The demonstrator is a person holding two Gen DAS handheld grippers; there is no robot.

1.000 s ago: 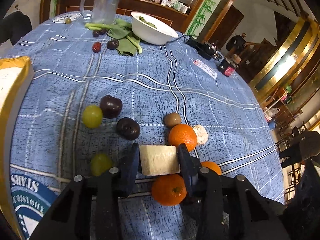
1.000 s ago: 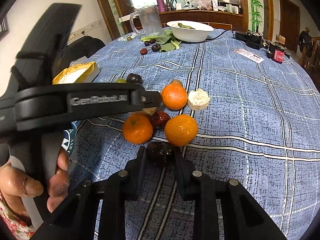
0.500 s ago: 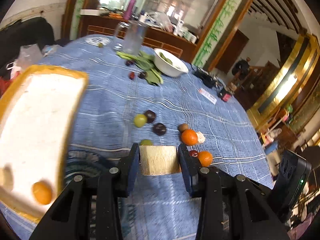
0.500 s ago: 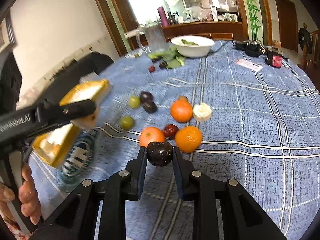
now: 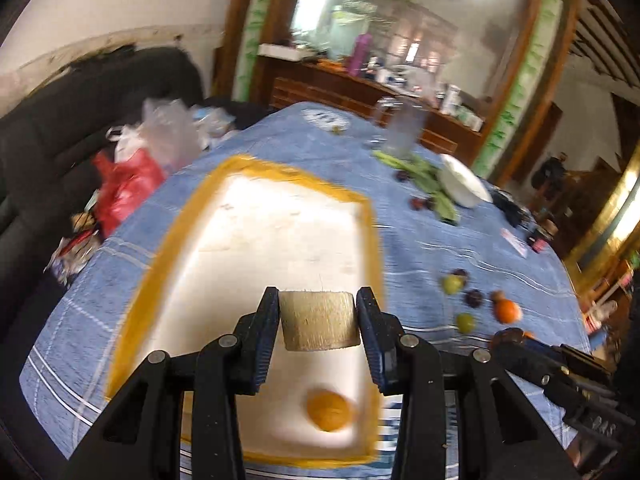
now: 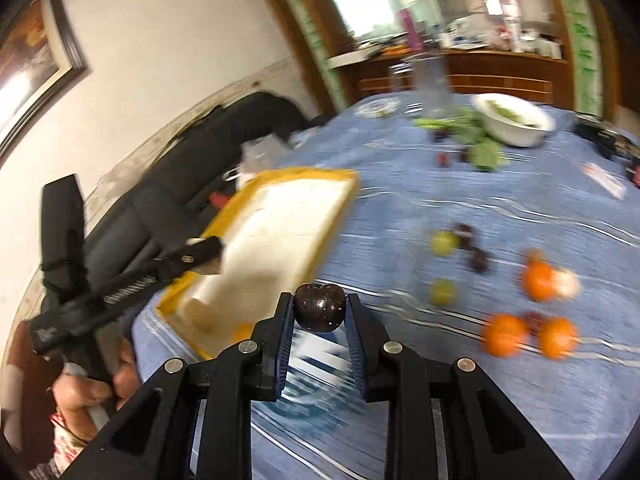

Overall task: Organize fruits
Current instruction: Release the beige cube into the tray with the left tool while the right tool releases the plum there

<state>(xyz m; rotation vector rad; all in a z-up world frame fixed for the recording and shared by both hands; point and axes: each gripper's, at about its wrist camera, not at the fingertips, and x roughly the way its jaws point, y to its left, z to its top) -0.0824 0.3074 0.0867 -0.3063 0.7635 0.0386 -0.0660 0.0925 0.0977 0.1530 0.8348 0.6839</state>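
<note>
A: How much open room does the yellow-rimmed tray [image 5: 362, 216] offer?

B: Plenty. Its white floor is bare except for one orange fruit [image 5: 329, 409] near the close edge. The raised yellow rim runs all round, and the tray sits on the blue checked tablecloth [image 5: 432, 248] near the table's edge, with a dark sofa [image 5: 80, 112] and plastic bags [image 5: 160, 132] just past that edge.

A: And the left gripper [image 5: 319, 322]?

B: It hangs over the tray's near half, its jaws partly closed and pressed on both flat sides of a pale, fibrous cut block [image 5: 319, 320], squarish with a rough-looking face. What fruit it is cannot be told.

A: The right gripper [image 6: 319, 308]?

B: Nearly closed on a dark plum [image 6: 319, 307], round, glossy, with a stem dimple on top. It is above the cloth just beside the tray's [image 6: 340, 204] near corner, not over the tray itself.

A: What lies on the open cloth?

B: Loose fruit to the right, well apart from the tray: three oranges [image 6: 505, 334], two green grapes [image 6: 443, 292], some small dark fruit [image 6: 478, 260] and a whitish piece, all blurred. Farther back stand a white bowl [image 6: 516, 126], green leaves [image 6: 476, 136] and a clear jug [image 6: 432, 80].

A: Anything of the person?

B: A hand [image 6: 84, 392] grips the left tool's handle at the lower left of the right wrist view.
</note>
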